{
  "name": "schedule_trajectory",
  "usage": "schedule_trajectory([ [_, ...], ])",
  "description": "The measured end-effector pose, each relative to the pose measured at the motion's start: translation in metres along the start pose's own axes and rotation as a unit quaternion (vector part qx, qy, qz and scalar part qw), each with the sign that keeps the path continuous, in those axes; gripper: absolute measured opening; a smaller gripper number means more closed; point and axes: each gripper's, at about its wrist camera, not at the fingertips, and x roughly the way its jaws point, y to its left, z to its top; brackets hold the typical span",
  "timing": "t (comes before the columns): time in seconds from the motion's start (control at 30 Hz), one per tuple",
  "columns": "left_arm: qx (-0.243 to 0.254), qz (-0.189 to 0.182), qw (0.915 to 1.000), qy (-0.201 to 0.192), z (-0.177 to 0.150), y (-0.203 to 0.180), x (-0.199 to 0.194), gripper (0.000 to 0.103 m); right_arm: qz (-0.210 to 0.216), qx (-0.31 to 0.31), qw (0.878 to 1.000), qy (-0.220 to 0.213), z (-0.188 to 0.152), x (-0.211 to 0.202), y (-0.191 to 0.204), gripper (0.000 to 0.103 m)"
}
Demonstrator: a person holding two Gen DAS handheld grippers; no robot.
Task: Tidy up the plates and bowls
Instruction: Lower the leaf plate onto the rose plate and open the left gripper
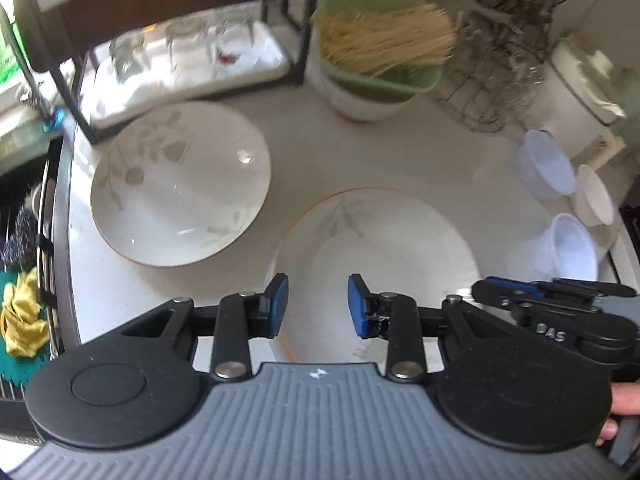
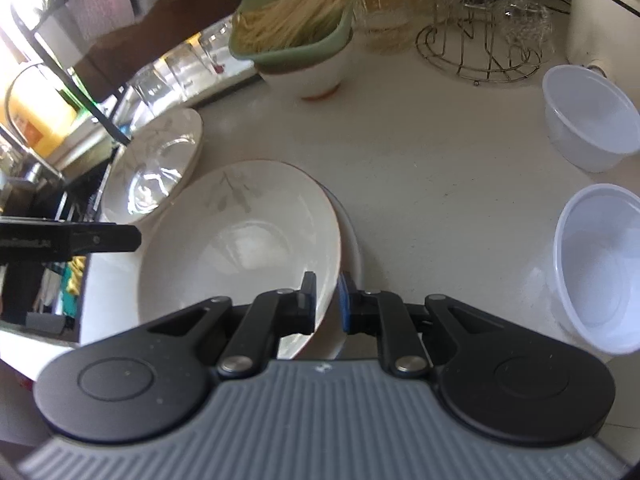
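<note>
A white leaf-patterned plate (image 2: 240, 248) is tilted up off the counter, and my right gripper (image 2: 326, 300) is shut on its near rim. Under it the rim of another plate (image 2: 354, 248) shows at the right. In the left wrist view the same held plate (image 1: 376, 248) lies below my left gripper (image 1: 318, 306), which hovers open above its near edge with nothing between the pads. My right gripper (image 1: 478, 290) reaches the plate's right rim there. A second leaf-patterned plate (image 1: 180, 184) (image 2: 156, 168) sits flat at the left.
Translucent plastic bowls (image 1: 546, 170) (image 2: 588, 120) stand at the right of the white counter (image 2: 440, 168). A green container of pale sticks (image 1: 380, 52) rests on a white bowl at the back, beside a wire glass rack (image 2: 480, 52). A black shelf with glasses (image 1: 180, 52) and a sink (image 1: 24, 208) lie at the left.
</note>
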Motion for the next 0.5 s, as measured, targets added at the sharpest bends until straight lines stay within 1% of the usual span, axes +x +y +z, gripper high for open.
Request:
schedule_trajectory([
  [0.07,0.001,-0.008,0.9998,-0.017,0.001,-0.004,-0.012,0.036,0.004,0.002,1.0,-0.012,0.0,-0.008,0.001,0.015],
  [0.23,-0.018,-0.014,0.9984,-0.052,0.005,-0.007,-0.045,0.036,-0.001,-0.007,0.999,-0.049,0.005,-0.034,0.011,0.015],
  [0.43,-0.013,-0.014,0.9945,-0.103,0.006,-0.013,-0.095,0.036,-0.005,-0.017,0.994,-0.11,0.014,-0.082,0.025,0.015],
  [0.5,-0.019,-0.022,0.9929,-0.116,0.004,-0.015,-0.111,0.036,-0.007,-0.02,0.992,-0.127,0.014,-0.1,0.029,0.015],
])
